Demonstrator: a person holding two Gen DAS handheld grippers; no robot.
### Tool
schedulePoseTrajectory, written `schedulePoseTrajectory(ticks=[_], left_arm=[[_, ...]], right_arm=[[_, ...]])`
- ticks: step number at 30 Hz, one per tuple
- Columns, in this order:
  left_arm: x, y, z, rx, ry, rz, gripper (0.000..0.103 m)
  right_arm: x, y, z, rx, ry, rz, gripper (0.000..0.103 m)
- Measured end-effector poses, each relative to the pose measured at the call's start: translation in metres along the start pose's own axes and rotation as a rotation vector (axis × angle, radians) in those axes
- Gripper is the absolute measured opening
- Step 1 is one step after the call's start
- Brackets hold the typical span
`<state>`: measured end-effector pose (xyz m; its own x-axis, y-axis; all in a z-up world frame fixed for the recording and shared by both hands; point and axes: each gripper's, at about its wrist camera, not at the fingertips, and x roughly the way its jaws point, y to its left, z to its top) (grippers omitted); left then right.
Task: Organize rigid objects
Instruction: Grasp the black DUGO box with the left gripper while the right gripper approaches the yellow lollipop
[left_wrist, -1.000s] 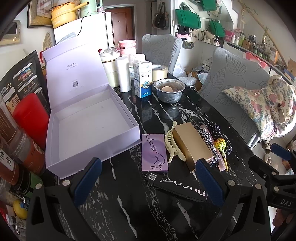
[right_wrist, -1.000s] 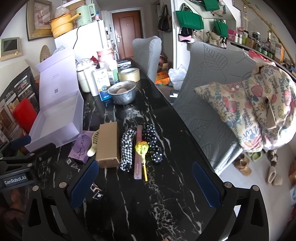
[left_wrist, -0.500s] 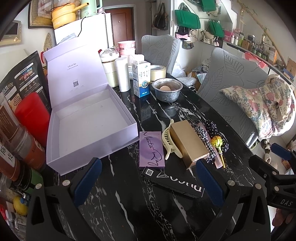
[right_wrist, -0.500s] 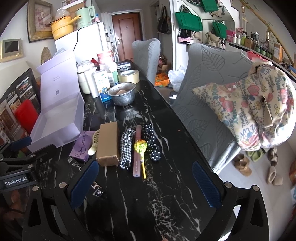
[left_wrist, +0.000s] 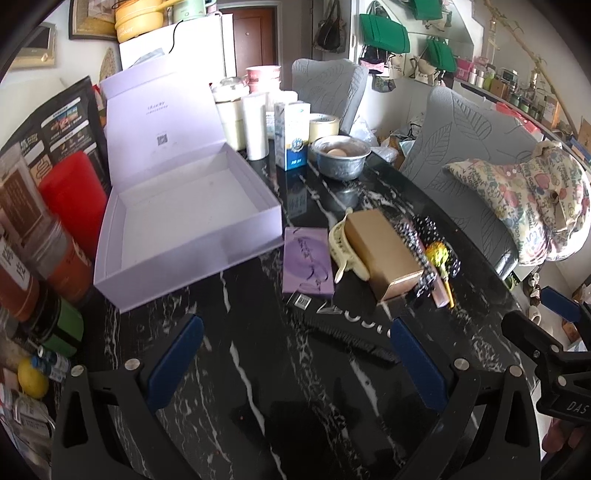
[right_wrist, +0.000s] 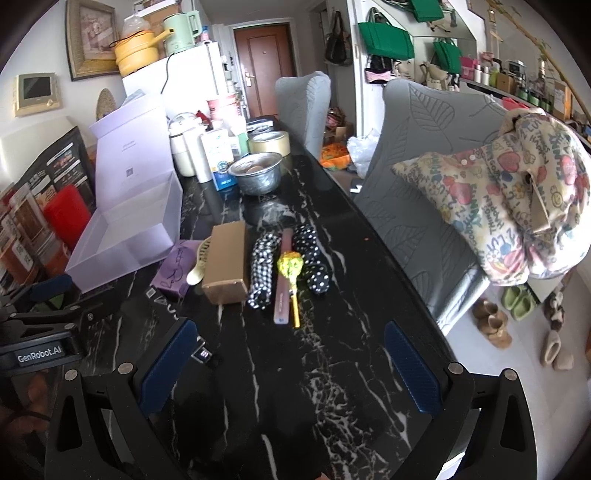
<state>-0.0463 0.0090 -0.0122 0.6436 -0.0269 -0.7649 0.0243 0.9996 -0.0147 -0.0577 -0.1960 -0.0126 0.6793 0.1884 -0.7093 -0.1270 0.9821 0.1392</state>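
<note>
Lilac box, gold carton — black, white-veined table, seemingly marble.

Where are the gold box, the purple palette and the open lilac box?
gold box (left_wrist: 380, 245), left wrist view, on its top face.
purple palette (left_wrist: 307, 260), left wrist view, middle of its lid.
open lilac box (left_wrist: 184, 218), left wrist view, on its bare inner floor.
</note>
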Motion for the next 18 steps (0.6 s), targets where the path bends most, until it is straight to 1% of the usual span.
schedulePoseTrajectory(ticks=[5,10,13,15,18], left_arm=[[0.007,0.008,-0.009,-0.024,0.025,-0.007,0.103],[0.017,0.009,-0.016,-0.058,0.058,-0.038,0.103],[0.024,0.002,-0.017,-0.071,0.077,-0.056,0.103],[0.028,-0.004,-0.016,-0.066,0.080,-0.050,0.103],[0.036,-0.012,-0.012,-0.065,0.093,-0.046,0.100]], right_arm=[[0.005,0.006,-0.007,-0.013,0.005,0.050,0.103],[0.015,0.010,-0.012,-0.027,0.019,0.073,0.102],[0.019,0.011,-0.015,-0.038,0.027,0.077,0.102],[0.021,0.010,-0.016,-0.045,0.026,0.070,0.102],[0.023,0.005,-0.018,-0.040,0.027,0.065,0.102]])
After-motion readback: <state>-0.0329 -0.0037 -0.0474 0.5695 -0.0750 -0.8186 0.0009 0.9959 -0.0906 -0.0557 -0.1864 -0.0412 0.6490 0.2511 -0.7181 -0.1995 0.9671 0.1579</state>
